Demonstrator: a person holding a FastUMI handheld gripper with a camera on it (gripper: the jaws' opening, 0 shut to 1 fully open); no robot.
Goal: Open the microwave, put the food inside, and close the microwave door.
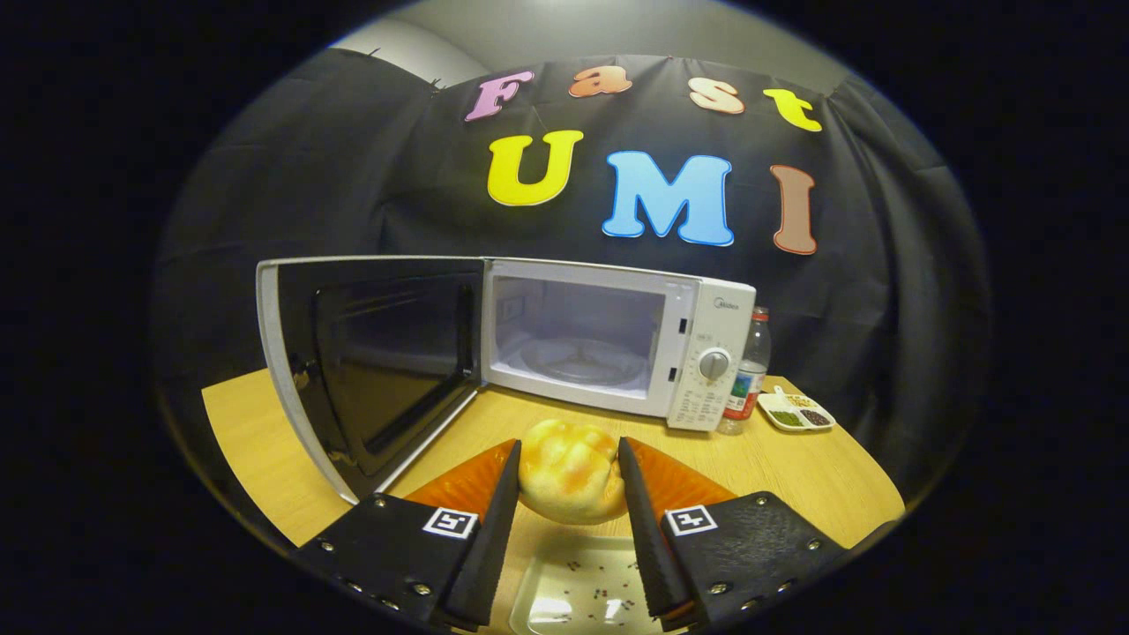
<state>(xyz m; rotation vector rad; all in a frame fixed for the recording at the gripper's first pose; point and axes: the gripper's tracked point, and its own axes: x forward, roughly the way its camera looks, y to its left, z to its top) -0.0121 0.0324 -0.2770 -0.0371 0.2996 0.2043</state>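
The gripper (569, 472) is pointing level toward the microwave (617, 339), its jaws clenching a bread roll (571, 481) from both sides. The roll is hanging above a clear tray (573, 591) on the wooden surface (794, 467). The microwave door (370, 370) is standing wide open, the cavity facing the jaws. A bottle (750, 375) and a small dish (796, 412) are sitting beside the microwave.

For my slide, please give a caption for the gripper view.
Tongs shut on bread roll before open microwave.

Dim booth, sharp focus, fisheye bending edges, microwave (617, 344) cavity brightly lit.
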